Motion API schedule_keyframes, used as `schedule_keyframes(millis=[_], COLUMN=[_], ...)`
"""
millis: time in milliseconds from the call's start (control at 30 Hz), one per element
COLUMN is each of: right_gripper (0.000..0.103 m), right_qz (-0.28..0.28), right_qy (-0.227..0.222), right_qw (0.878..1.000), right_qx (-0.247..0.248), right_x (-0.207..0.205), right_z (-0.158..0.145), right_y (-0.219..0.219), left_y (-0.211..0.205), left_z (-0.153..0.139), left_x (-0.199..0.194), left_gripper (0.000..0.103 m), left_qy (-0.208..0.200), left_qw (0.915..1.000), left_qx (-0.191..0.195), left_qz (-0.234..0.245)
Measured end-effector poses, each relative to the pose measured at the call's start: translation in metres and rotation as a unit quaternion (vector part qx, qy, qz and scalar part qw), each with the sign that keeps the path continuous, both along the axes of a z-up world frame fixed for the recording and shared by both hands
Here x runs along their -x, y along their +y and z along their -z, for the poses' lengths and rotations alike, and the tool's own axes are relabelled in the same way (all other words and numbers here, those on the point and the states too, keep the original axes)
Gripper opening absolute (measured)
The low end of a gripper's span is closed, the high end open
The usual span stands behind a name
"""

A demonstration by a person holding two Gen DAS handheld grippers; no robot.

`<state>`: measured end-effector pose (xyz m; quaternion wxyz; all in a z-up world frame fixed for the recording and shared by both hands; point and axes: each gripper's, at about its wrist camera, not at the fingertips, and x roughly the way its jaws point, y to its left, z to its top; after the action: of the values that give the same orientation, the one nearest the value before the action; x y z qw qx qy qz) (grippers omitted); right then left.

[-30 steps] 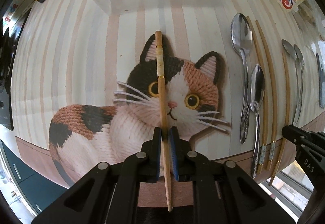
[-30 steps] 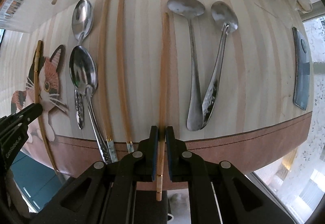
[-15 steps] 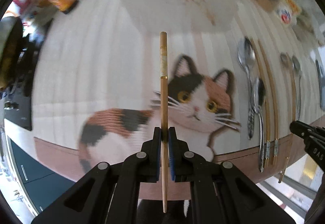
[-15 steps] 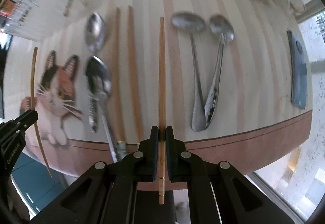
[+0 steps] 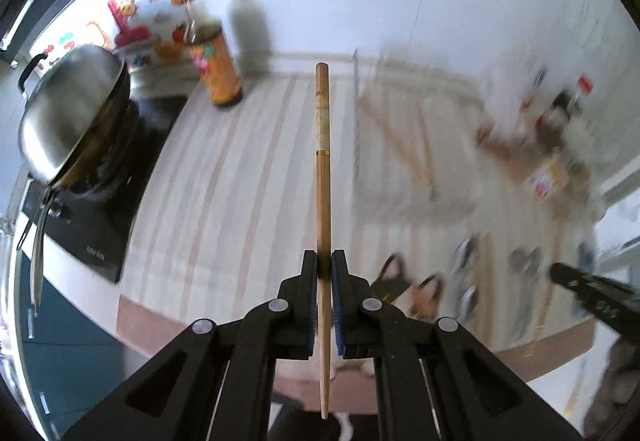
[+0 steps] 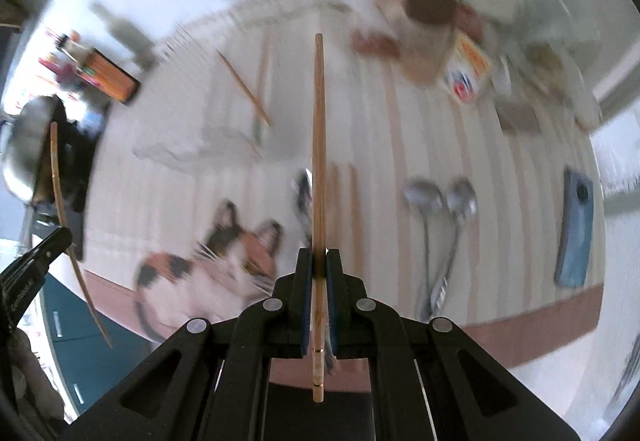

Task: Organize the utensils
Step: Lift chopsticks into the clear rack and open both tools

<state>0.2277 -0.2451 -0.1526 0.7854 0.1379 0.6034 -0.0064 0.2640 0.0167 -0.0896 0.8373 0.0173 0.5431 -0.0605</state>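
Matt wooden chopstick [image 5: 322, 177], shiny steel pot [image 5: 68, 113]

On the counter [image 6: 520, 233], per the right wrist view: cat mat [image 6: 224, 265] at 8 o'clock, near the front edge. Two spoons [image 6: 440, 225] lie side by side at 4 o'clock. Two chopsticks [image 6: 344, 209] lie between mat and spoons. Rack [image 6: 208, 129] stands behind the mat, at 10 o'clock.

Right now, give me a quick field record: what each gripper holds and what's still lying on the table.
left gripper: shut on a chopstick, banded end pointing away
right gripper: shut on a second chopstick, banded end toward the camera
table: two spoons side by side, two more chopsticks, cat mat, blue-grey flat item
view quality: motion blur in both views
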Motion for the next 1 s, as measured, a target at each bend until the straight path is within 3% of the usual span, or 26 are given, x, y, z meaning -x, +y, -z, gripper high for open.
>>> schedule_keyframes(millis=[167, 333, 600, 767, 867, 1000], right_gripper=[0.007, 0.007, 0.007, 0.007, 0.008, 0.008], right_qz=[-0.024, -0.031, -0.023, -0.031, -0.032, -0.035], right_qy=[-0.027, -0.028, 0.005, 0.041, 0.060, 0.068], right_qw=[0.999, 0.998, 0.997, 0.997, 0.996, 0.995], right_qx=[-0.032, -0.050, -0.070, -0.058, -0.060, -0.058], right_x=[-0.052, -0.108, -0.201, -0.227, -0.233, -0.229], right_z=[-0.026, -0.029, -0.001, 0.033, 0.050, 0.061], right_y=[0.014, 0.022, 0.030, 0.037, 0.037, 0.038], left_y=[-0.012, -0.035, -0.065, -0.071, -0.071, -0.068], left_z=[-0.023, -0.016, 0.030, 0.065, 0.072, 0.065], left_x=[-0.039, -0.100, -0.178, -0.202, -0.205, -0.200], left_gripper=[0.004, 0.004, 0.004, 0.005, 0.007, 0.009], left_qy=[-0.005, 0.034, 0.115, 0.154, 0.165, 0.147], left_qw=[0.9992, 0.9973, 0.9914, 0.9865, 0.9850, 0.9886], left_qx=[0.038, 0.062, 0.059, 0.051, 0.046, 0.028], left_qz=[0.011, 0.019, 0.022, 0.020, 0.018, 0.019])
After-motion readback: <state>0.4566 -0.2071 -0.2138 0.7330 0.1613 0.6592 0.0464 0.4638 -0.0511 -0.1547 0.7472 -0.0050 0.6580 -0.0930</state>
